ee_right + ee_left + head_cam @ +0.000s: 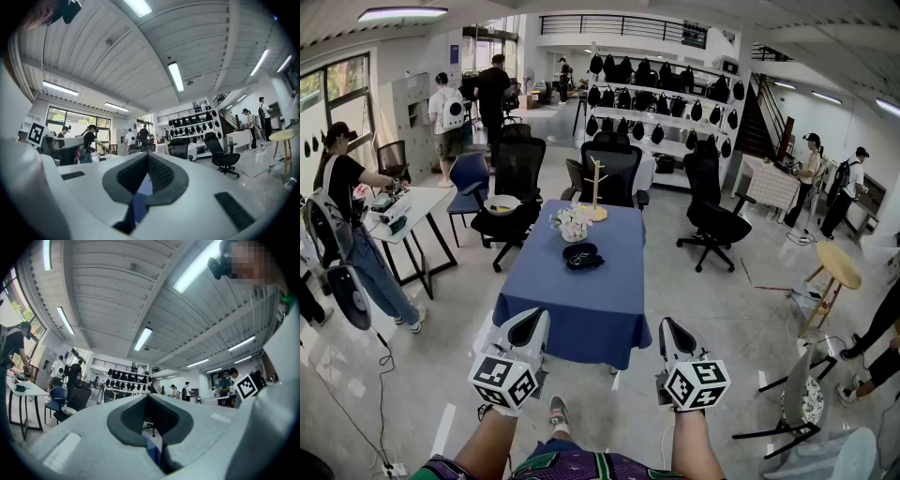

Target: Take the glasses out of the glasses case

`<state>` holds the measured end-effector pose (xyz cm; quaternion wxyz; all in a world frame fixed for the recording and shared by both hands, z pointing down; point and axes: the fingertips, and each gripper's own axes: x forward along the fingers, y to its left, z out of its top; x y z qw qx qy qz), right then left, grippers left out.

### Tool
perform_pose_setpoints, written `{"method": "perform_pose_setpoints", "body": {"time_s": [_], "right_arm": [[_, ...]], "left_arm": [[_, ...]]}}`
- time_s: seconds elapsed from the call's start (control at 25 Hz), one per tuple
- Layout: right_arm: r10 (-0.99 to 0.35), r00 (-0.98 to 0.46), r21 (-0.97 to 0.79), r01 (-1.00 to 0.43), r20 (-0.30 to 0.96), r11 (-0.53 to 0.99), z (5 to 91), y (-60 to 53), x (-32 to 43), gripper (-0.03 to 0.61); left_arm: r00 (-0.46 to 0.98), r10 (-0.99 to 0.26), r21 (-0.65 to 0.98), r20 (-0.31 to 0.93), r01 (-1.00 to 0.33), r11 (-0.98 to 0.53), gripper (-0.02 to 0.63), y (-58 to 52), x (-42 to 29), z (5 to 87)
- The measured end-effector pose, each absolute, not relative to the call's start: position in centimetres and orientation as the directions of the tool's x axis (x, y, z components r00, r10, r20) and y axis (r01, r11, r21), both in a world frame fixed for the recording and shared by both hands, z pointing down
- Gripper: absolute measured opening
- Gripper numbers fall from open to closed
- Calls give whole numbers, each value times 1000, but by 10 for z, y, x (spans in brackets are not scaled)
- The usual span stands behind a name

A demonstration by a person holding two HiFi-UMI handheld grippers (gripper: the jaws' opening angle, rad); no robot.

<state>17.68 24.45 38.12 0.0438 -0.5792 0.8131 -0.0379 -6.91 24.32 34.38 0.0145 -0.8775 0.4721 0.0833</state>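
Reach is the first need: the glasses case (583,255), a small dark thing, lies well beyond both tools on the blue-covered worktop (581,300), near its middle. The left tool (528,328) and the right tool (673,330) hang short of the case, off the worktop's near edge, one to each side. Each has its jaws pressed together at the tips and nothing between them.

To do this step well, I judge that both tools should go forward to the case and open on the way. One can then pin the case's base while the other works the lid or lifts the frame by its bridge, not by a lens.

From here the case is too small to tell whether its lid is up or whether the glasses lie inside. Just beyond the case stands a bunch of pale flowers (572,223), and further beyond it a wooden stand (596,187); neither touches the case.
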Motion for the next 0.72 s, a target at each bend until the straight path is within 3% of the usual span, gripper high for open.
{"method": "perform_pose_setpoints", "body": {"time_s": [0.72], "right_arm": [[-951,-307,-88,-947,-21,308,388,240,178,3]], "left_arm": [[542,-826,68,-152,-828,-556,17,239,-70,354]]}}
